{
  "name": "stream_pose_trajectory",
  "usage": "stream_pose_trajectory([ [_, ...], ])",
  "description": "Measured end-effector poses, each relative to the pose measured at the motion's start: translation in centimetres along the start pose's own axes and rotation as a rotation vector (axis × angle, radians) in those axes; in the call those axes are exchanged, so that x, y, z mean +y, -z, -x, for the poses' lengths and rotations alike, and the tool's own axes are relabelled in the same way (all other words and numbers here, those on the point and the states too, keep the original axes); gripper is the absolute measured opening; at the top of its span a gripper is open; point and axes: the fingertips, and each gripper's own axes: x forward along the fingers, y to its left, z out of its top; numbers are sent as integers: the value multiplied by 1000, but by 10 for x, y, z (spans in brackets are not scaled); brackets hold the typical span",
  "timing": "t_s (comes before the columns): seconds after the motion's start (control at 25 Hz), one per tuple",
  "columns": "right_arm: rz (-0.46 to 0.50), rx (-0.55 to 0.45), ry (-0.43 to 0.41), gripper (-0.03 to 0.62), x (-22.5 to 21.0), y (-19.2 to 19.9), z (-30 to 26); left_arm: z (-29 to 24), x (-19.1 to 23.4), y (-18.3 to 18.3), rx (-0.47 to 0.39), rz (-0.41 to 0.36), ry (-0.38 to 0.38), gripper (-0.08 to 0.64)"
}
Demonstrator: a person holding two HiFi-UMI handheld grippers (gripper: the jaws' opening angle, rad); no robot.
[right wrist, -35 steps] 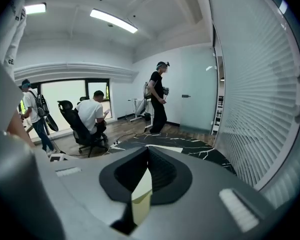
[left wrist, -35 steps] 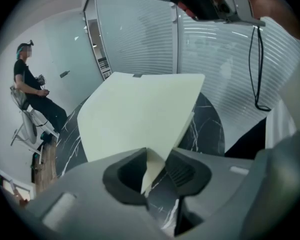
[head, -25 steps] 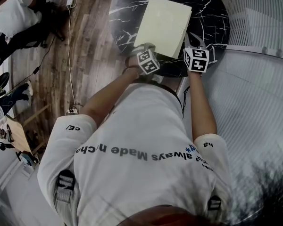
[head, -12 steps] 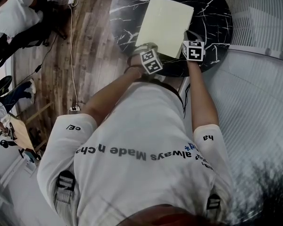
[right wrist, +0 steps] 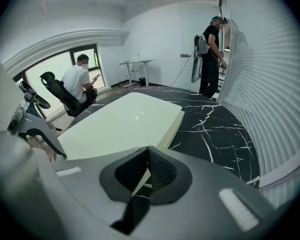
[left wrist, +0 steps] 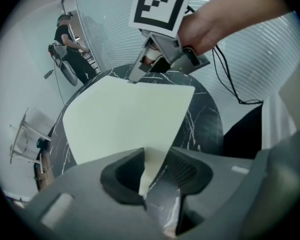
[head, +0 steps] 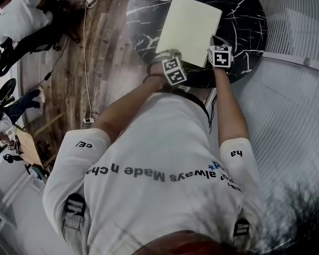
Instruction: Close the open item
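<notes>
The head view looks steeply down past the person's shoulders onto both tongs and the black table (head: 244,15) beyond them. The left gripper (head: 164,53) view sits just behind its opening jaws, a corner of the pale book (head: 189,28) between them, and faces across to the right gripper (head: 213,39). The right gripper view looks low over the book, the left gripper at its left edge. All three share book and tabletop.

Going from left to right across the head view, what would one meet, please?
A seated person, white cable, left gripper (jaws opening, a corner of the book between them), right gripper, ribbed white wall.
</notes>
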Motion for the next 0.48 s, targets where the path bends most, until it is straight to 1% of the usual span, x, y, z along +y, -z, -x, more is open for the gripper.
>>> stream_pose_trajectory([
  [0.48,7,40,-6,2,-4,9,-14,-2,-1,0,23,-28,13,147],
])
